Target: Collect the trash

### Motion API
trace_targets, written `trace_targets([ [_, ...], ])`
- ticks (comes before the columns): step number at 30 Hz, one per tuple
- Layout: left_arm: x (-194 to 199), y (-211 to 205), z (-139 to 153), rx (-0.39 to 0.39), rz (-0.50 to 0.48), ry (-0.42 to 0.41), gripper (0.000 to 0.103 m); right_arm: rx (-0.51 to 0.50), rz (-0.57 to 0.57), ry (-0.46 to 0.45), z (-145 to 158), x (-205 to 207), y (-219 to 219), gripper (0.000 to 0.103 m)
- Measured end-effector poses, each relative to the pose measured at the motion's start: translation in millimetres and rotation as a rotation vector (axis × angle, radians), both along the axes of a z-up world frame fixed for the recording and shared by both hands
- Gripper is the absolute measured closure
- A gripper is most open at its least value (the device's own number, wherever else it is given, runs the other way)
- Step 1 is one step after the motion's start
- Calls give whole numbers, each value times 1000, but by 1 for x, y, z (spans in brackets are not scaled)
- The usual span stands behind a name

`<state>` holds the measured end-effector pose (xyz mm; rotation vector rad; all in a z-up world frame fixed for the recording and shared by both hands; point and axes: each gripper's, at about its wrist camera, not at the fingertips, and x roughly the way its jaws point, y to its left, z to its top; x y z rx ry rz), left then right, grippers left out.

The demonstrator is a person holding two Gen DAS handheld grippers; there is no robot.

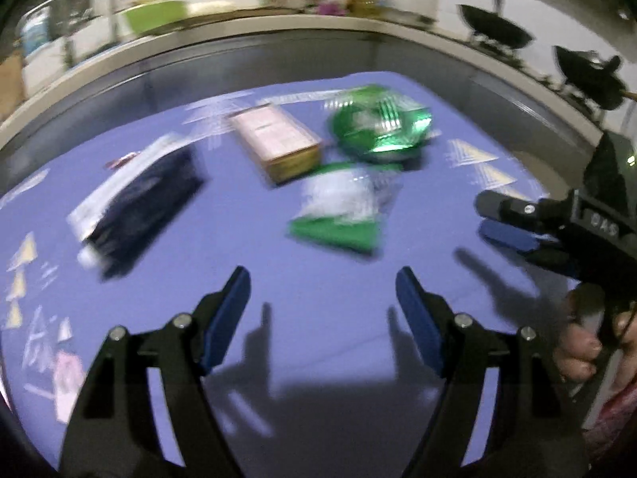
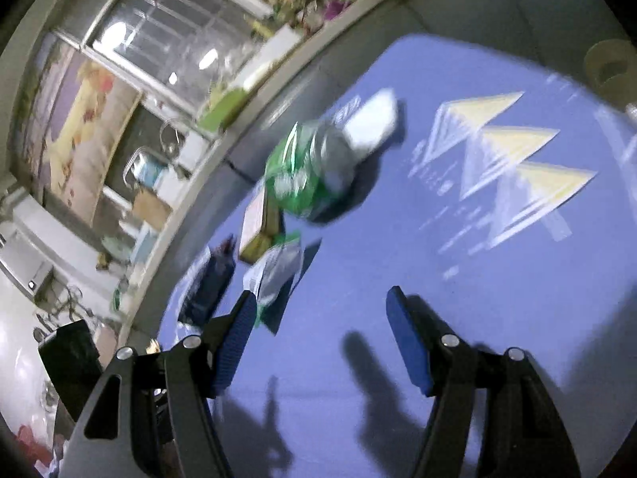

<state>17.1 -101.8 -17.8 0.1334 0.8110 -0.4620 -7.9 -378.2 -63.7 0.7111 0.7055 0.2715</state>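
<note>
Trash lies on a blue-purple table cover. In the blurred left wrist view I see a dark navy packet at left, a small cardboard box in the middle, a crumpled green foil wrapper behind it and a green-and-white bag nearer. My left gripper stands open over bare cloth, short of the bag. The right gripper enters from the right, held by a hand. In the right wrist view my right gripper is open, empty, with the green-and-white bag by its left finger, the green wrapper and box beyond.
A grey raised wall rims the table's far side, with cluttered shelves behind. Yellow triangle prints mark the cloth at right. A roll of tape sits at the far right corner. A white piece lies behind the green wrapper.
</note>
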Motion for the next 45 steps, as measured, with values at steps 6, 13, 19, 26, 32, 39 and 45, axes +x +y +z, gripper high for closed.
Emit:
trace_targets([
  [6,11,32,-29,61,76,48,30,-92,-21,-32,3,7,19,39],
  [13,10,31,-35,63,48,36,13,-112,-18,-56,-2,11,17,40],
  [19,10,25,-37,84,37,43,6,-123,-5,-57,-2,11,18,40],
  [26,11,28,-37,59,37,47,6,-110,12,-52,-2,11,20,40],
  [32,11,30,-36,42,48,49,6,-123,26,-64,-3,8,21,40],
  [39,11,33,-36,27,59,48,6,-123,27,-65,-4,9,21,40],
  [45,12,32,-35,29,59,47,6,-122,28,-64,-4,9,21,40],
])
